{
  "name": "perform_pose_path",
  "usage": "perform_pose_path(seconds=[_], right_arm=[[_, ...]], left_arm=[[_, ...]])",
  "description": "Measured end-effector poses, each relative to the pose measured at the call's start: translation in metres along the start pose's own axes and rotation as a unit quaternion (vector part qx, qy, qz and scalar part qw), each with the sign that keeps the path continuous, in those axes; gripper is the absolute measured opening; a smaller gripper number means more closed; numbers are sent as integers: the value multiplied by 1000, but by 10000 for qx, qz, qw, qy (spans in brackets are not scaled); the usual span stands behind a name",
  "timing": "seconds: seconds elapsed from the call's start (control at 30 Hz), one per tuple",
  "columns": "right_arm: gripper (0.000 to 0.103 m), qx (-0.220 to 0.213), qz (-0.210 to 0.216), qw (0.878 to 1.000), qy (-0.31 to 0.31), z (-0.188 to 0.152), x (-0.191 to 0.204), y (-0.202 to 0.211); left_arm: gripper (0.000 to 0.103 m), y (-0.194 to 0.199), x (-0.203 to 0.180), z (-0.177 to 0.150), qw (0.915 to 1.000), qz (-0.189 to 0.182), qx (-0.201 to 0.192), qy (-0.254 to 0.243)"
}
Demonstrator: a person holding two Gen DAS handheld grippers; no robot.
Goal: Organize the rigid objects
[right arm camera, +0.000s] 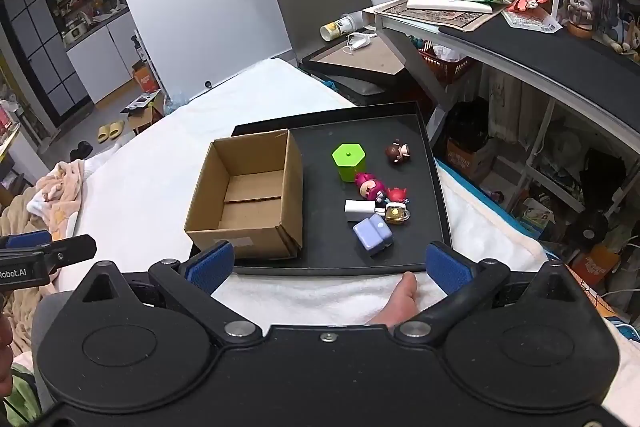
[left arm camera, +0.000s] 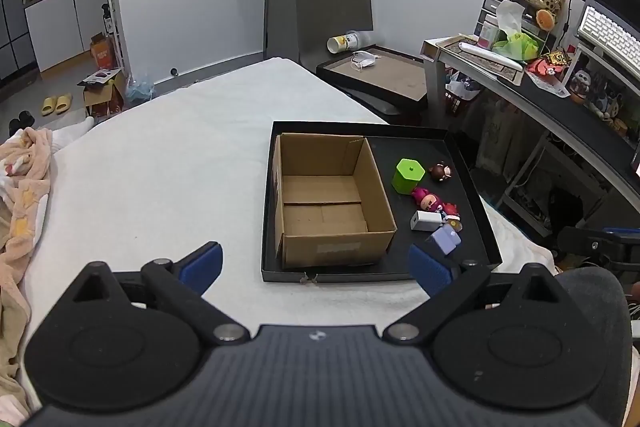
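On a white-sheeted bed (left arm camera: 160, 155) in a cluttered room, a shallow black tray (right arm camera: 434, 187) holds everything the sorting job needs. Inside it, on the left as both cameras see it, stands an open, empty brown cardboard box (right arm camera: 244, 239); the loose pieces lie on the tray floor just to its right. The left tongs (left arm camera: 316, 267) and the right tongs (right arm camera: 330, 263) both hang short of the tray's near rim, jaws spread wide with nothing between them. Largest of the pieces is a lime-green hexagonal plastic canister (right arm camera: 347, 161), upright and apart from the rest; its flat sides look stiff and offer a sure pinch across two opposite faces. Nearer lies a pale lavender rounded block (right arm camera: 373, 234), smooth and likely slippery, best taken across its narrower width. Beside it a white rectangular charger-like block (right arm camera: 358, 209) touches a magenta-hooded toy figure (right arm camera: 369, 186), and a small red figure (right arm camera: 397, 194) and a small gold-coloured trinket (right arm camera: 396, 214) crowd the same cluster, so a clean grip there will probably need a careful approach from above. A small brown-haired doll figure (right arm camera: 397, 151) lies alone near the far right corner. All appear light and hard, unlikely to deform, though the rounded figures may roll or slip between the pads. None is yet in the box.
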State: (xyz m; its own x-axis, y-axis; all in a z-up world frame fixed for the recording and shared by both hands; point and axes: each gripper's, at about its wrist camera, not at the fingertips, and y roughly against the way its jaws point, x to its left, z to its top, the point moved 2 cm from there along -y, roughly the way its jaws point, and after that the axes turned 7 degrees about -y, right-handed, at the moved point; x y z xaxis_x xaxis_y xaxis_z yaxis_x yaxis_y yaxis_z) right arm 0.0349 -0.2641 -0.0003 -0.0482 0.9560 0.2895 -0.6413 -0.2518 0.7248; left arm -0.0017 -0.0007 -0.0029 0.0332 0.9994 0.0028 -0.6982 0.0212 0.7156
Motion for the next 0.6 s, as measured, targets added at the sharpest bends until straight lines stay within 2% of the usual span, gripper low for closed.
perform_pose_path(seconds=[0.6], right_arm=[[103,-119,-72,9999,-26,-3,0,13]], left_arm=[[99,10,-3,1,9999,-130,-97,-46]])
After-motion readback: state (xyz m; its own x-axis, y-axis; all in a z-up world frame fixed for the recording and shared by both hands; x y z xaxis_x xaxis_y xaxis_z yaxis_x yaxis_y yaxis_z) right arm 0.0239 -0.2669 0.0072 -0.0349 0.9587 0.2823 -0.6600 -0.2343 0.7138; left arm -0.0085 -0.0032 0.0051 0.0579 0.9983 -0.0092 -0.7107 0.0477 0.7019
